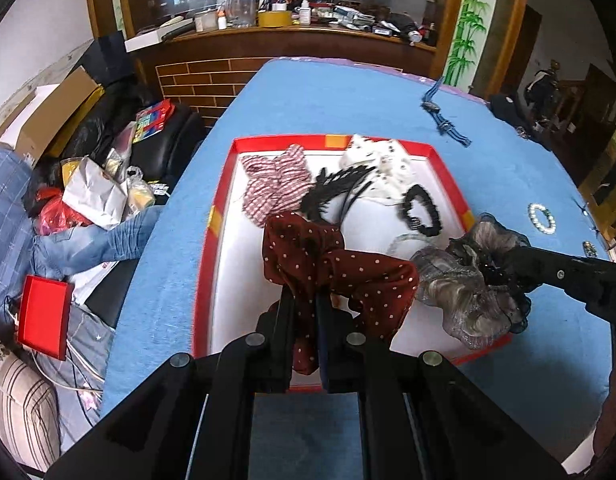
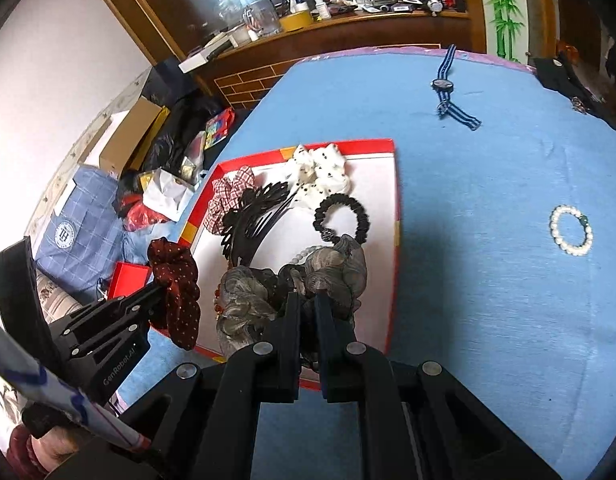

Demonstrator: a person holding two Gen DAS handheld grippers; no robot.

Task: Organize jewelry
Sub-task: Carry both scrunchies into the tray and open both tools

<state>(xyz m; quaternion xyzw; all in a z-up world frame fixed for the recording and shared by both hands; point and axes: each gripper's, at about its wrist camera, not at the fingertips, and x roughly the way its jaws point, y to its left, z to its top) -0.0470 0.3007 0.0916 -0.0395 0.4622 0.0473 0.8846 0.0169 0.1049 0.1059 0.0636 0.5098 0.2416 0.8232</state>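
My left gripper (image 1: 306,300) is shut on a dark red polka-dot scrunchie (image 1: 348,268) and holds it over the near part of the red-rimmed white tray (image 1: 218,248); it also shows in the right wrist view (image 2: 176,280). My right gripper (image 2: 307,300) is shut on a grey gauzy scrunchie (image 2: 332,268), above the tray's near right corner (image 1: 468,284). In the tray lie a red checked scrunchie (image 1: 274,184), a white dotted scrunchie (image 1: 384,160), a black comb (image 1: 336,188) and a black hair tie (image 1: 422,210).
On the blue tablecloth (image 2: 488,280) lie a pearl bracelet (image 2: 571,230) to the right and a blue striped watch (image 2: 448,90) at the far side. Clutter, bags and a small red box (image 1: 44,316) fill the floor to the left. A wooden counter stands behind.
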